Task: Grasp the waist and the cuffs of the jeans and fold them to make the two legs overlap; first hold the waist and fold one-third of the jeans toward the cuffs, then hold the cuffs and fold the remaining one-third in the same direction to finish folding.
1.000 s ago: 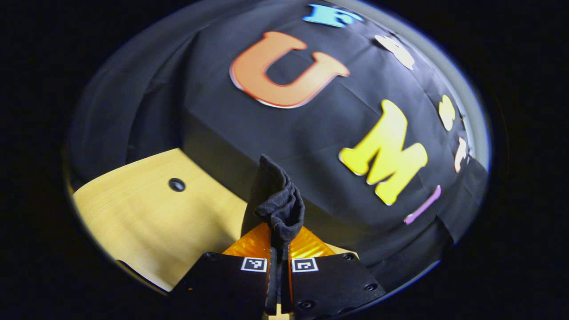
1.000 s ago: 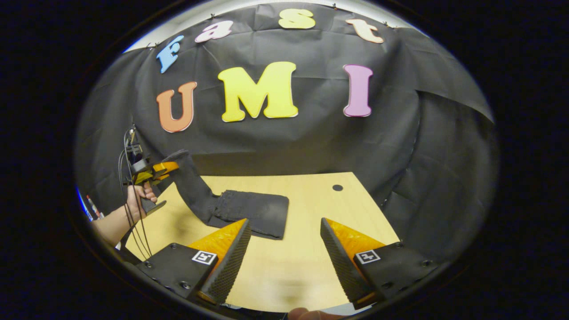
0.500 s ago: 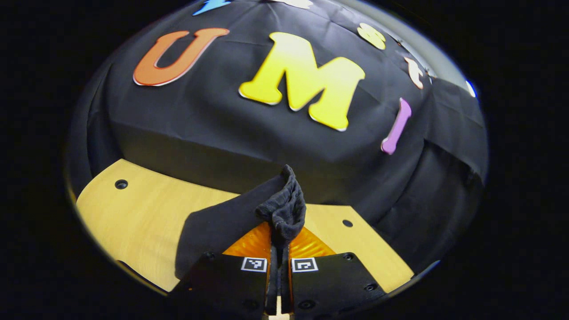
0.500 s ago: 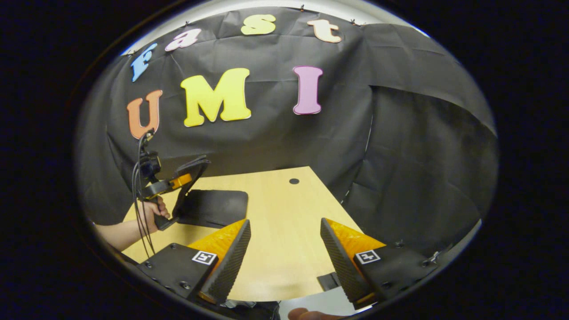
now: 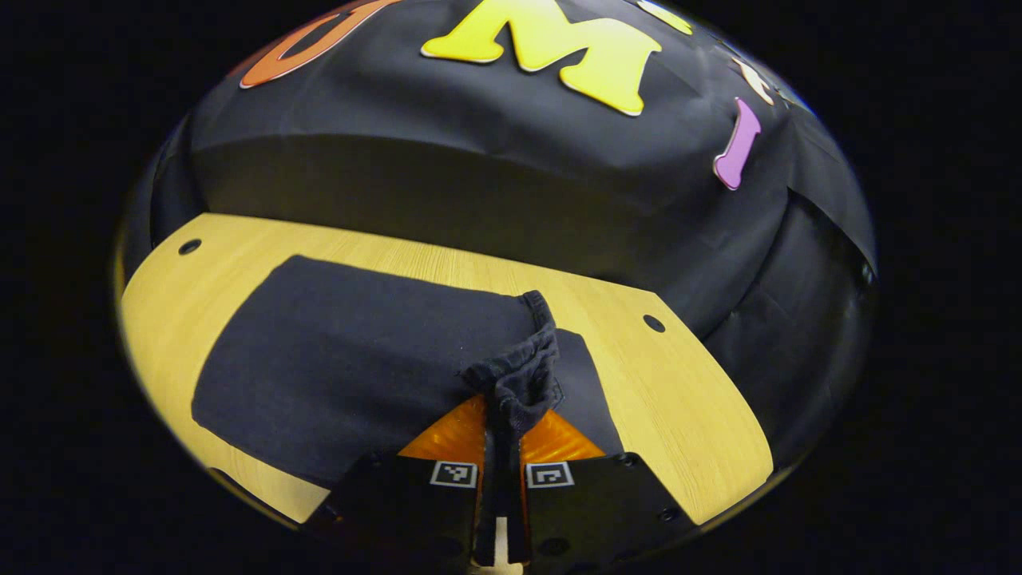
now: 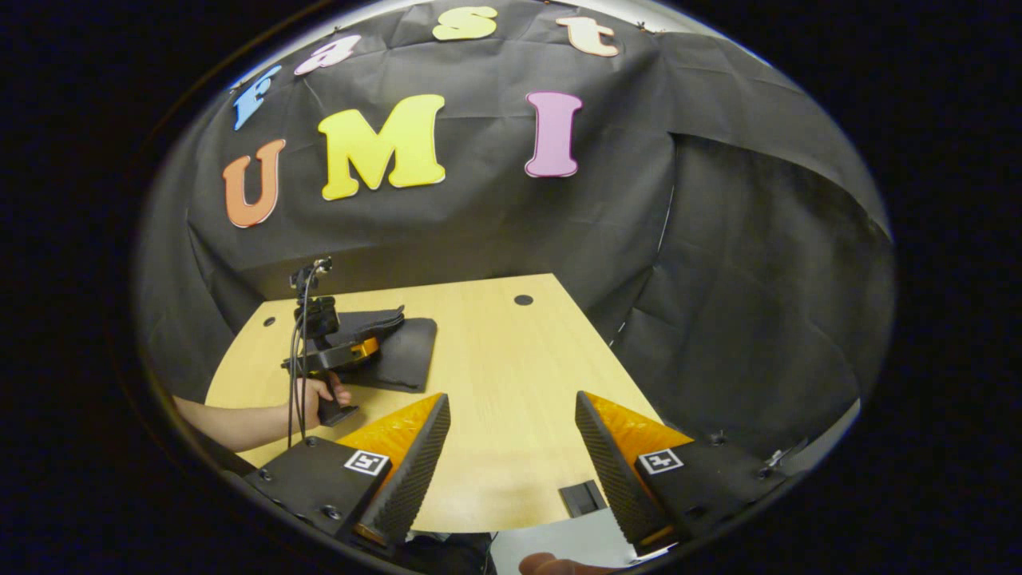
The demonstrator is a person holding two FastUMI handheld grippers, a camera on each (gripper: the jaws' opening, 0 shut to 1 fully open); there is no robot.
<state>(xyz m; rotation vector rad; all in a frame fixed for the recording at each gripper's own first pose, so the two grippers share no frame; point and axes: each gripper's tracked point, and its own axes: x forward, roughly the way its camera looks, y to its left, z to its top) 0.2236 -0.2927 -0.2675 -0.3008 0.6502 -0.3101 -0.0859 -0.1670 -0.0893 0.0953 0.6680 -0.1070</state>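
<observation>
Pinching the jeans [image 5: 359, 351] hem, left hand-held gripper [image 5: 501, 447] clenched, right hand-held gripper [image 6: 511, 471] spread wide above table [image 6: 495, 375]

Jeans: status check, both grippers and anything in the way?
Left gripper shut on jeans cuff, low over the folded stack. Right gripper open, holding nothing, off to the side. Table bare beside the jeans.

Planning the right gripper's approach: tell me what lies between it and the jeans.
Bare table lies between the open right gripper and the jeans, as the right gripper view shows.
</observation>
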